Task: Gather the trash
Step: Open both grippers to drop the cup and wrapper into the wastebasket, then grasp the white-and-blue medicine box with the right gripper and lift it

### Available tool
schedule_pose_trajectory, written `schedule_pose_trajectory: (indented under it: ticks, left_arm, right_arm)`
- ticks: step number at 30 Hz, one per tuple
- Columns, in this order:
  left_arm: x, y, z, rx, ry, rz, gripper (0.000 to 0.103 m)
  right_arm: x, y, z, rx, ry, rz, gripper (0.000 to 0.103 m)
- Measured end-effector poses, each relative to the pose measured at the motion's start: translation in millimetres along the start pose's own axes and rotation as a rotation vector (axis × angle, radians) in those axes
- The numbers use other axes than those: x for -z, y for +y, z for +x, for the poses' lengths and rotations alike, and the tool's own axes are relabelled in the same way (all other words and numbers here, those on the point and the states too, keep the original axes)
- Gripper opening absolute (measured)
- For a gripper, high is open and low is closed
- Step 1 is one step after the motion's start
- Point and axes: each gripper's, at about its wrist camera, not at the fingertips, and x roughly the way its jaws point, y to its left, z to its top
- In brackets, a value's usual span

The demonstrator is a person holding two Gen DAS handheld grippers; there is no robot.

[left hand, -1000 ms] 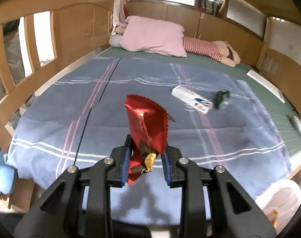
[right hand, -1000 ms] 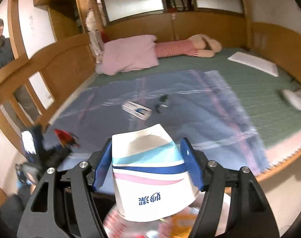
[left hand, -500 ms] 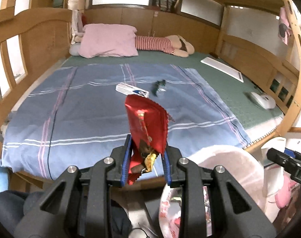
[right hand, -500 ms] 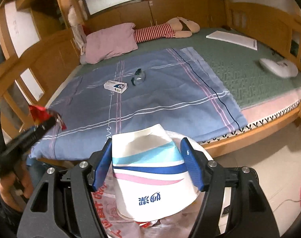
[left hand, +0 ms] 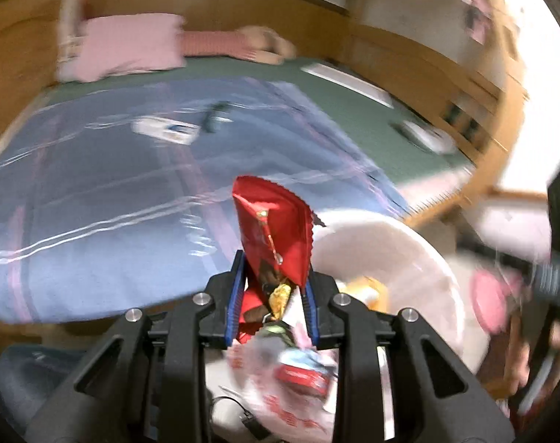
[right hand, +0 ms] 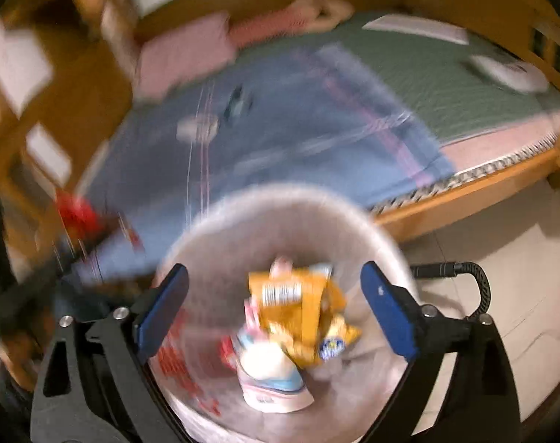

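My left gripper is shut on a red snack wrapper that stands upright between its blue pads, just left of the white trash bin's rim. My right gripper hangs over the trash bin, and its jaws are opening, with nothing pressed between them. The white paper cup with blue and pink stripes lies loose in the bin below, next to an orange snack bag. A small white box and a dark crumpled piece lie on the blue blanket.
The bed with its blue blanket and green mat fills the background, ringed by a wooden frame. A pink pillow lies at the head. A black cable curls on the tiled floor right of the bin.
The right gripper's jaws have spread apart and the paper cup has dropped from them into the bin. The left gripper has swung rightward with the red wrapper, closer to the bin.
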Motion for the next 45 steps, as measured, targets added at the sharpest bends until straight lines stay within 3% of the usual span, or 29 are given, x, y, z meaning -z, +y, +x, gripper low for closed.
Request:
schedule_pose_trajectory:
  ticks: [1, 3, 4, 5, 6, 10, 14, 16, 18, 19, 21, 22, 23, 25, 28, 29, 30, 31, 33, 35, 37, 39, 40, 42, 43, 45]
  left_arm:
    - [3, -9, 4, 0.063, 0.028, 0.038, 0.03]
    - [9, -24, 13, 0.189, 0.095, 0.096, 0.044]
    - [14, -35, 18, 0.28, 0.135, 0.137, 0.065]
    - [16, -39, 18, 0.288, 0.139, 0.154, 0.092]
    - [17, -43, 19, 0.264, 0.127, 0.169, 0.098]
    - [6, -25, 19, 0.101, 0.067, 0.161, 0.099]
    - [-22, 35, 26, -0.046, 0.046, 0.0, 0.099]
    - [-41, 70, 28, -0.168, 0.015, -0.073, 0.099]
    - [-62, 115, 33, -0.38, -0.025, -0.156, 0.099]
    - [-70, 135, 39, -0.477, -0.004, -0.201, 0.1]
    - [-79, 171, 52, -0.578, 0.097, -0.276, 0.1]
    - [-83, 199, 61, -0.596, 0.165, -0.349, 0.1]
    - [-84, 212, 63, -0.593, 0.17, -0.395, 0.1]
    - [-81, 244, 59, -0.621, 0.091, -0.537, 0.1]
    - [-63, 268, 54, -0.735, -0.049, -0.634, 0.1]
    - [-55, 277, 55, -0.78, -0.037, -0.661, 0.1]
    - [-48, 290, 54, -0.784, 0.036, -0.713, 0.1]
    - [-42, 299, 48, -0.734, 0.03, -0.769, 0.099]
    - [-32, 308, 33, -0.652, -0.063, -0.872, 0.1]
    - [-20, 323, 23, -0.646, -0.129, -1.004, 0.1]
    - [-12, 330, 24, -0.655, -0.101, -1.061, 0.1]
    - [-8, 338, 26, -0.619, -0.073, -1.093, 0.1]
    - [-6, 339, 27, -0.597, -0.066, -1.1, 0.1]
    - [-4, 339, 26, -0.586, -0.068, -1.109, 0.1]
    - [-4, 343, 25, -0.587, -0.079, -1.117, 0.1]
    - [-2, 341, 20, -0.598, -0.104, -1.129, 0.1]
  right_arm:
    - [-3, -10, -8, -0.001, -0.04, 0.051, 0.095]
    - [-9, -18, -15, 0.007, -0.079, 0.09, 0.095]
    - [-10, -20, -18, 0.02, -0.089, 0.102, 0.095]
    - [-11, -23, -20, 0.027, -0.092, 0.109, 0.095]
    - [-14, -26, -19, 0.031, -0.091, 0.121, 0.095]
    - [-22, -35, -21, 0.024, -0.081, 0.149, 0.095]
    - [-36, -32, -15, 0.047, -0.054, 0.113, 0.095]
    - [-46, -22, -4, 0.044, -0.039, 0.073, 0.095]
    - [-52, -9, 10, 0.018, -0.023, 0.025, 0.095]
    - [-64, 4, 26, 0.015, -0.002, -0.028, 0.095]
    - [-86, 36, 58, 0.022, 0.038, -0.146, 0.095]
    - [-92, 48, 68, 0.015, 0.049, -0.178, 0.095]
    - [-99, 60, 81, 0.007, 0.06, -0.214, 0.095]
    - [-118, 99, 126, -0.017, 0.101, -0.314, 0.095]
    - [-138, 151, 196, -0.065, 0.17, -0.415, 0.095]
    - [-143, 168, 223, -0.076, 0.179, -0.45, 0.095]
    - [-145, 176, 234, -0.077, 0.179, -0.464, 0.095]
    - [-151, 193, 262, -0.079, 0.177, -0.501, 0.095]
    - [-158, 215, 303, -0.068, 0.199, -0.527, 0.095]
    - [-168, 235, 352, -0.005, 0.227, -0.535, 0.095]
    - [-174, 245, 388, 0.024, 0.251, -0.52, 0.095]
    - [-174, 253, 414, 0.058, 0.263, -0.527, 0.095]
    - [-169, 258, 433, 0.125, 0.264, -0.58, 0.095]
    - [-166, 267, 451, 0.156, 0.275, -0.618, 0.095]
    - [-158, 266, 463, 0.14, 0.32, -0.633, 0.095]
    - [-161, 262, 460, 0.08, 0.31, -0.59, 0.089]
